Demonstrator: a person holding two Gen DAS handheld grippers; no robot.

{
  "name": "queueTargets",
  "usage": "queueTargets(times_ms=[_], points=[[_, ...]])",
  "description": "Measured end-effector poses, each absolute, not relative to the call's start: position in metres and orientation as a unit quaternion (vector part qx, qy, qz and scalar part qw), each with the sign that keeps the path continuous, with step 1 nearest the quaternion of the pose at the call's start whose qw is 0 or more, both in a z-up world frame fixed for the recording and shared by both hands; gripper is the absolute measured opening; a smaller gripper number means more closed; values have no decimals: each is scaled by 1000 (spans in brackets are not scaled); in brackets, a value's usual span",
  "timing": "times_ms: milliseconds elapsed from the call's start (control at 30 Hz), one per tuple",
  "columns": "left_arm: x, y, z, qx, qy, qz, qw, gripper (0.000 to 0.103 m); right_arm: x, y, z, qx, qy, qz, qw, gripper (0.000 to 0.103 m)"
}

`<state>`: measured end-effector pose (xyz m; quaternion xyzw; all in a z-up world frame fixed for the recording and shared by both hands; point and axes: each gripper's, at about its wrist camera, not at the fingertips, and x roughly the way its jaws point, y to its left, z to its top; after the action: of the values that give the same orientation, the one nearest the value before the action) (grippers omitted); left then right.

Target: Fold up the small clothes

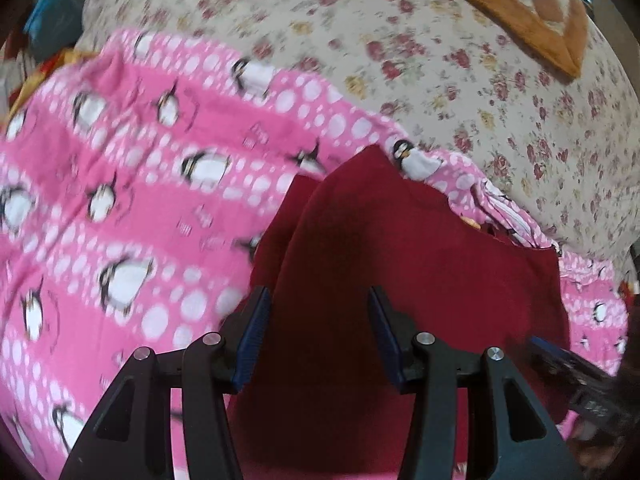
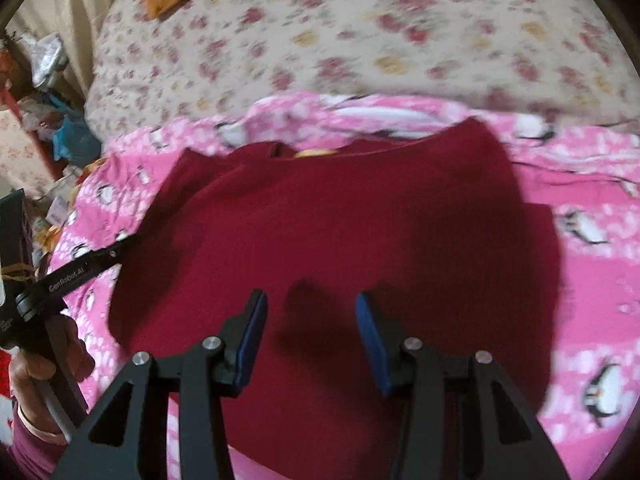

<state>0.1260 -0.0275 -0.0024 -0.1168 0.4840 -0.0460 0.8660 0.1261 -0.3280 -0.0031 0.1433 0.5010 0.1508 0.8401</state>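
On the pink penguin blanket (image 2: 592, 184) the maroon garment (image 2: 332, 216) lies flat — neckline away — both claws (image 1: 316, 320) (image 2: 310, 320) empty, part-open.

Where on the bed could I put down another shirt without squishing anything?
The floral sheet beyond the pink penguin blanket is bare up to the orange cushion. The blanket left of the dark red garment is free too. It is crowded at the garment, where the left gripper and right gripper hang.

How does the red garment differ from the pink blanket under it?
The red garment is plain dark red; the pink blanket carries white dots and penguins. The garment is smaller and lies on top; the blanket spreads past it on every side. Both are soft cloth lying on the floral bed sheet.
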Motion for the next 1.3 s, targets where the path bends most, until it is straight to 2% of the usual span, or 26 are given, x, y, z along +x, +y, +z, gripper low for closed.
queueTargets(times_ms=[233, 467, 633, 900, 933, 1000, 1133, 1300], points=[[93, 7, -10, -146, 493, -19, 858, 29, 158, -256, 0, 170, 477, 231, 831, 48], [103, 21, -30, -182, 504, -20, 844, 29, 204, -186, -13, 170, 473, 263, 824, 48], [112, 19, -36, -174, 504, -20, 846, 37, 240, -165, -43, 186, 483, 233, 823, 48], [122, 18, -40, -179, 505, -23, 844, 42, 233, -187, -46, 250, 477, 242, 807, 49], [122, 17, -40, -178, 504, -23, 845, 43, 227, -193, -41, 254, 473, 247, 806, 51], [124, 15, -40, -176, 503, -21, 846, 43, 207, -210, -35, 258, 473, 251, 804, 61], [130, 9, -43, -177, 499, -20, 848, 44, 173, -244, -28, 256, 478, 261, 799, 63], [136, 3, -46, -176, 499, -32, 848, 53, 154, -278, -22, 269, 487, 252, 792, 66]])
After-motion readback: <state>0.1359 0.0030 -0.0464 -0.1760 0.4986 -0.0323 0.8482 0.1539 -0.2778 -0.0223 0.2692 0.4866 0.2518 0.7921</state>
